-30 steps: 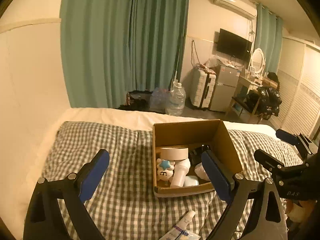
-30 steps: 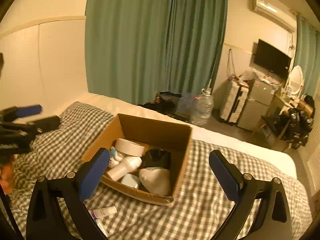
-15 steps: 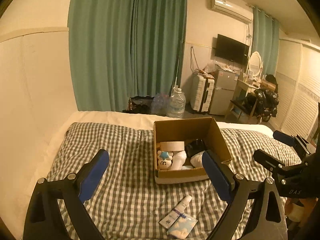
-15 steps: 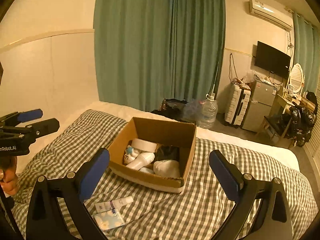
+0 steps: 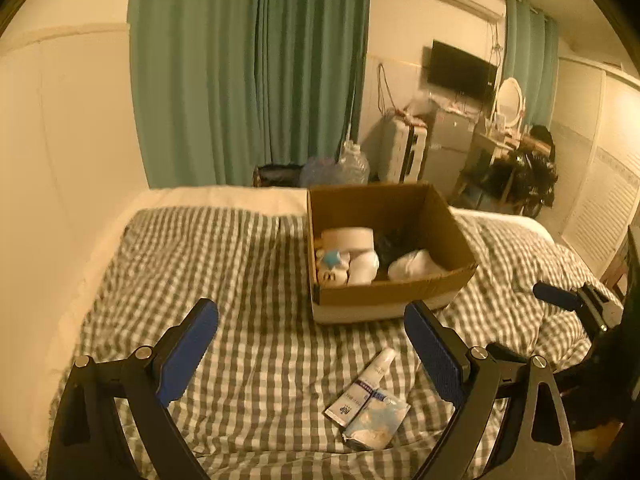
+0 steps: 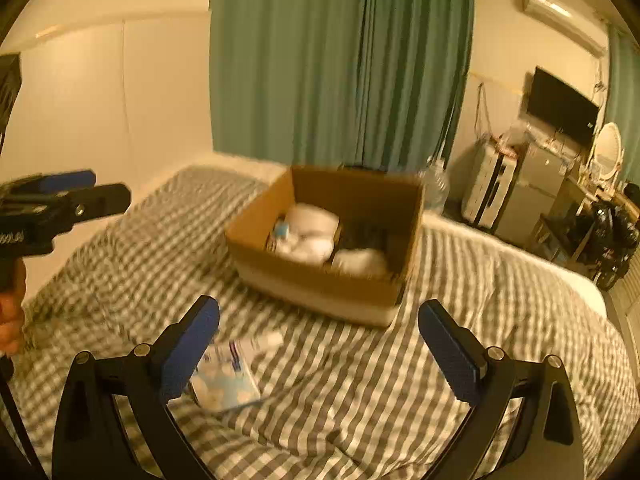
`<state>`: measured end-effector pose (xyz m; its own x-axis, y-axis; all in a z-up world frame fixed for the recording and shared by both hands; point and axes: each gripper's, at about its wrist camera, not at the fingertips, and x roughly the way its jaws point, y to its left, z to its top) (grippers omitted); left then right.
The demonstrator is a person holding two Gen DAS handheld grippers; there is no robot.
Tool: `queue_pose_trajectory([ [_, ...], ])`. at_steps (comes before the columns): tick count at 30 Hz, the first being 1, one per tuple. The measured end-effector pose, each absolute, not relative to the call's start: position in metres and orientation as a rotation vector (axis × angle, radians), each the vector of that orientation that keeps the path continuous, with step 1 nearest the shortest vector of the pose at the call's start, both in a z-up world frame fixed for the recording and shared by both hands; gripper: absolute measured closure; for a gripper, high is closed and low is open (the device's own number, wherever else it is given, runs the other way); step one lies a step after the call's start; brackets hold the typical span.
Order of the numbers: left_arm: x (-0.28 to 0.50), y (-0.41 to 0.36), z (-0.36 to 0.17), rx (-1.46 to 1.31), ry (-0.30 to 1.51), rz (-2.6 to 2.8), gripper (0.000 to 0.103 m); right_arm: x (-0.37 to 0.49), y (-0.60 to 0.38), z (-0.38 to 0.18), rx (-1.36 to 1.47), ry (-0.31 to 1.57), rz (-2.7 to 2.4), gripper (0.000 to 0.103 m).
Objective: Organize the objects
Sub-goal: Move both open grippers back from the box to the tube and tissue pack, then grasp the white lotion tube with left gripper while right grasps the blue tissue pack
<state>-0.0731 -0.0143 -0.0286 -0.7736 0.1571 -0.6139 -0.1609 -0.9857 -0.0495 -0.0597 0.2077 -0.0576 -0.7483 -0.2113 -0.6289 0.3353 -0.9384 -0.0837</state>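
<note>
An open cardboard box [image 5: 384, 292] stands on the checked bed cover, with a tape roll [image 5: 347, 237], a small white toy [image 5: 330, 268], a white bottle [image 5: 363, 267] and a white bundle [image 5: 412, 264] inside. The box also shows in the right wrist view [image 6: 320, 280]. A white tube [image 5: 362, 386] and a light blue packet [image 5: 378, 424] lie on the cover in front of the box; the packet [image 6: 224, 384] shows in the right wrist view too. My left gripper [image 5: 312, 344] is open and empty above them. My right gripper [image 6: 320, 344] is open and empty.
The bed [image 5: 240, 280] has a wall on the left and a green curtain [image 5: 248, 72] behind. A water jug [image 5: 352, 164], suitcase [image 5: 404, 156] and cluttered desk [image 5: 512, 160] stand beyond the bed's far side.
Both grippers have pulled back and up from the box. The tube and packet in front of the box have come into full view. Both stay open.
</note>
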Motion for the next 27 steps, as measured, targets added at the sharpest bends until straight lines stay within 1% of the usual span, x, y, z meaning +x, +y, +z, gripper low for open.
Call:
queue_pose_trajectory([
  [5,-0.09,-0.01,-0.062,-1.056,0.038,2.768,0.006,-0.062,0.201,-0.097,1.021,0.325,-2.623,0.003],
  [9,-0.108,0.008,-0.097,-1.187,0.031,2.671,0.006,-0.063,0.202,-0.123,1.094,0.334,-2.622,0.003],
  [15,-0.127,0.05,-0.149,-1.354,0.176,2.488,0.009,-0.057,0.21,-0.143,1.157,0.303,-2.602,0.003],
  [16,-0.132,0.059,-0.158,-1.392,0.205,2.448,0.015,-0.056,0.21,-0.146,1.161,0.303,-2.598,0.003],
  [17,-0.136,0.065,-0.164,-1.416,0.225,2.434,0.018,-0.056,0.21,-0.15,1.167,0.295,-2.594,0.003],
  [20,-0.15,0.076,-0.189,-1.539,0.273,2.363,0.037,-0.057,0.205,-0.158,1.192,0.295,-2.572,0.003],
  [21,-0.153,0.077,-0.199,-1.587,0.273,2.33,0.054,-0.057,0.204,-0.161,1.196,0.306,-2.567,0.003],
  [22,-0.156,0.077,-0.209,-1.629,0.253,2.278,0.066,-0.056,0.202,-0.163,1.198,0.317,-2.562,0.003],
  [23,-0.157,0.076,-0.21,-1.632,0.24,2.271,0.067,-0.056,0.2,-0.165,1.203,0.323,-2.555,0.003],
  [25,-0.157,0.067,-0.204,-1.61,0.178,2.297,0.076,-0.058,0.198,-0.167,1.212,0.315,-2.542,0.003],
  [26,-0.156,0.061,-0.199,-1.596,0.146,2.321,0.078,-0.058,0.196,-0.167,1.209,0.311,-2.534,0.003],
  [27,-0.155,0.054,-0.195,-1.585,0.118,2.345,0.082,-0.059,0.194,-0.167,1.206,0.312,-2.527,0.003],
])
